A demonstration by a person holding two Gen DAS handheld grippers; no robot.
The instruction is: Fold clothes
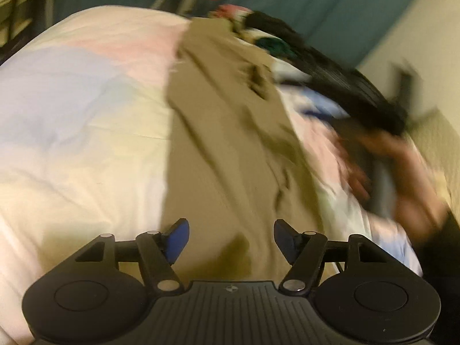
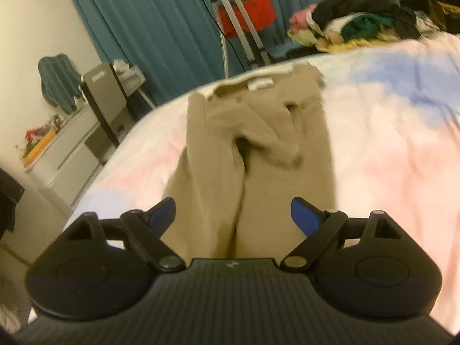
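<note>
Khaki trousers [image 2: 247, 155] across pastel bedspread [image 2: 388, 132], teal curtains [image 2: 161, 28] behind

Both claws: black ribbed body w/ blue pads [image 2: 304, 215], silver screws; dark sleeve [image 1: 442, 238].

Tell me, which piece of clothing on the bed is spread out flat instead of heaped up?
The khaki trousers, lying lengthwise on the pastel bedspread. The other clothes sit bunched in a pile at the far edge.

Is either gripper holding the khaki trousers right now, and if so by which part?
Nothing is held. The left gripper and right gripper both stand open above the khaki trousers, which lie loose on the bed.
</note>
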